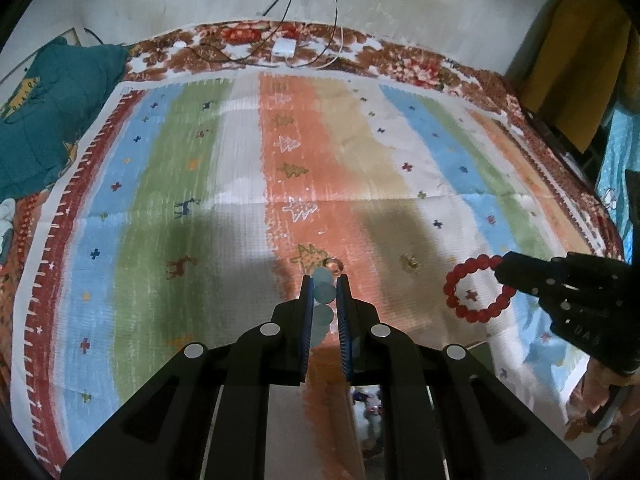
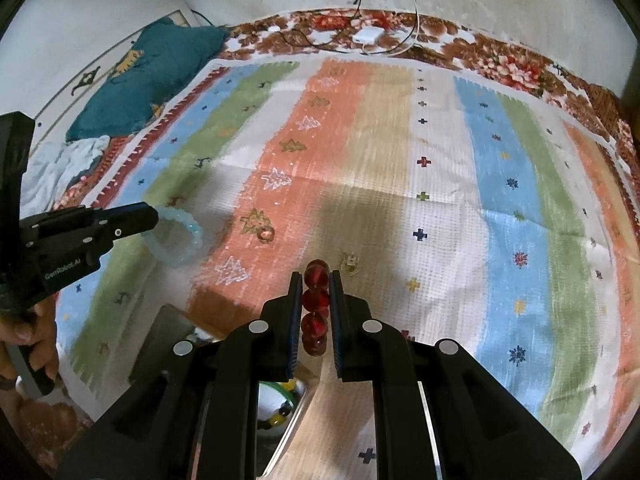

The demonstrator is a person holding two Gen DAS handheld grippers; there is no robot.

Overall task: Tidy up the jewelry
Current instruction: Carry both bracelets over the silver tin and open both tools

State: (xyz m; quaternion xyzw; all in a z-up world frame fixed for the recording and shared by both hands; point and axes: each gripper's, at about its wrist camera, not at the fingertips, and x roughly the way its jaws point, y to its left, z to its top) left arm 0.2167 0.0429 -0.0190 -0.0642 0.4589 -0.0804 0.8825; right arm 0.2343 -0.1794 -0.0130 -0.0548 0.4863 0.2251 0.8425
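Holding one bracelet each, left gripper (image 1: 324, 296) pinched the pale blue bracelet (image 2: 176, 236) & right gripper (image 2: 316, 300) pinched the red bracelet (image 1: 478, 288), both above the striped cloth (image 1: 200, 184). Two small rings (image 2: 266, 234) lay on the cloth, so approx. half seemed left to do.

- The mat (image 1: 240, 152) has blue, green, white, orange and tan stripes with little crosses, trees and deer.
- One bracelet (image 1: 476, 288) is red.
- The other bracelet (image 2: 176, 236) is pale blue.
- The grippers (image 1: 324, 292) are black.
- The pillow (image 2: 148, 84) is teal.
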